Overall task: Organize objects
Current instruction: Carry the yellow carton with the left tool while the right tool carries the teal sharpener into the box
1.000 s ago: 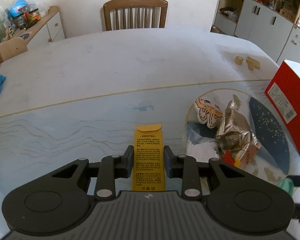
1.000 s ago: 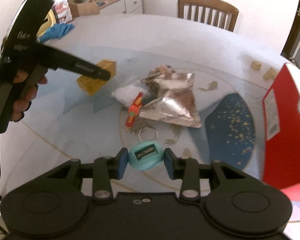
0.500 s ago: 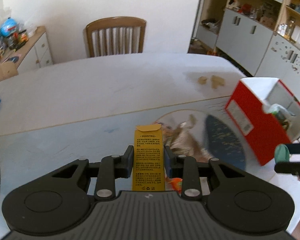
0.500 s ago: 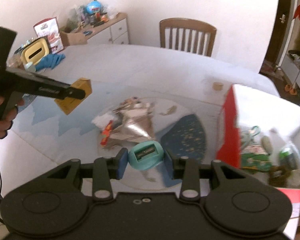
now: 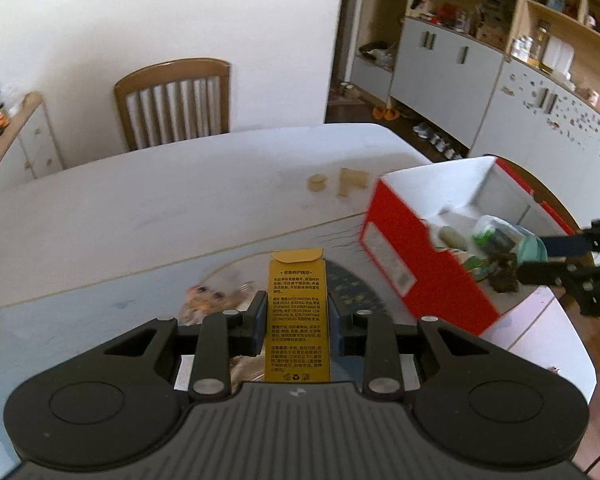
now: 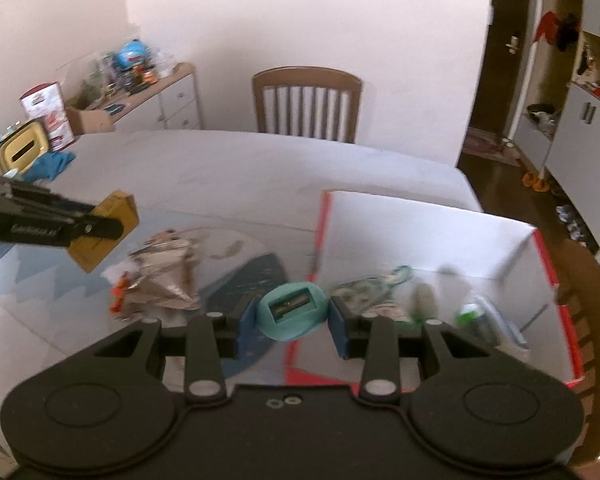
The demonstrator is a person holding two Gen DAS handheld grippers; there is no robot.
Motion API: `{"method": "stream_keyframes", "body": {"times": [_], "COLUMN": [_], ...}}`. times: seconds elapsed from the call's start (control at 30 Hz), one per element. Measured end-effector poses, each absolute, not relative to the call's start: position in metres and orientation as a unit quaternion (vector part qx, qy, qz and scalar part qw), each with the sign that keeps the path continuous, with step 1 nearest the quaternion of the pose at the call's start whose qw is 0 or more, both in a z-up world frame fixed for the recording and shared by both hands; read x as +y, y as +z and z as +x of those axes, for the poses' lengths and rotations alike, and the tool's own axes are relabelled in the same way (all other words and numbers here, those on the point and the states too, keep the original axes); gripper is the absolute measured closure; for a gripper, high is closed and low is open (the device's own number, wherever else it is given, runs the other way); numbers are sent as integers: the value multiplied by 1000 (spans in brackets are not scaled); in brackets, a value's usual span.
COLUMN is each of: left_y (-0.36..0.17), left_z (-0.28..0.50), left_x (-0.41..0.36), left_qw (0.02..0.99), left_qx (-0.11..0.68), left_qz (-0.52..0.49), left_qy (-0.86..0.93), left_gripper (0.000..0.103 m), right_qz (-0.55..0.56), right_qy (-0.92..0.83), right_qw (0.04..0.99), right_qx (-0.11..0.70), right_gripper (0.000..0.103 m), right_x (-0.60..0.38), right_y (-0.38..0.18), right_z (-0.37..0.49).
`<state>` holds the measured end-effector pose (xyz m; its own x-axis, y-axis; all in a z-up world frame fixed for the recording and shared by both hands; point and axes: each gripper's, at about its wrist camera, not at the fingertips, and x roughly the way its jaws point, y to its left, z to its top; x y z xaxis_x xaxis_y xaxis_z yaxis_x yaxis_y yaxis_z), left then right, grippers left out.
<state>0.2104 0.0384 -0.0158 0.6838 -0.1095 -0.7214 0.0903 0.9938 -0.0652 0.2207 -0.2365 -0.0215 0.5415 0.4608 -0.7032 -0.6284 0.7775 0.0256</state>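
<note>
Right wrist view: left claw (image 6: pixel 100 232) clamps the yellow carton (image 6: pixel 114 216) aloft; foil packets (image 6: pixel 164 280) remain unsorted on the tabletop (image 6: pixel 240 168); right claw (image 6: pixel 292 314) grips the teal sharpener (image 6: pixel 292 308) by the part-filled red box (image 6: pixel 420 232).

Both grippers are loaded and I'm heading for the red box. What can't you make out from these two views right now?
- Red box contents: motion-blurred in both views; separate items unclear.
- Yellow carton base: hidden behind the left gripper body, left view.
- Teal sharpener underside: hidden by the right gripper, right view.
- Foil packet and the small pieces beside it: blurred in the right view, mostly behind the left gripper in the left view.
</note>
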Motion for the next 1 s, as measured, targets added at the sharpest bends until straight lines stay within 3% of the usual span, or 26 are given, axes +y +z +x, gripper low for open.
{"method": "stream_keyframes", "body": {"times": [0.6, 1.0], "left_y": [-20, -62], "left_z": [279, 345], "left_x": [-102, -159], "left_qw": [909, 887], "left_qx": [401, 445], "left_qz": [18, 72], "left_qy": [-111, -102], "left_gripper": [73, 73], "right_qz": [-103, -116], "right_qy": [269, 292], "right_qw": [877, 849], "right_qx": [384, 426], "right_gripper": [66, 66], "right_x": [-325, -330], "right_y": [-47, -79], "right_z": [287, 314]}}
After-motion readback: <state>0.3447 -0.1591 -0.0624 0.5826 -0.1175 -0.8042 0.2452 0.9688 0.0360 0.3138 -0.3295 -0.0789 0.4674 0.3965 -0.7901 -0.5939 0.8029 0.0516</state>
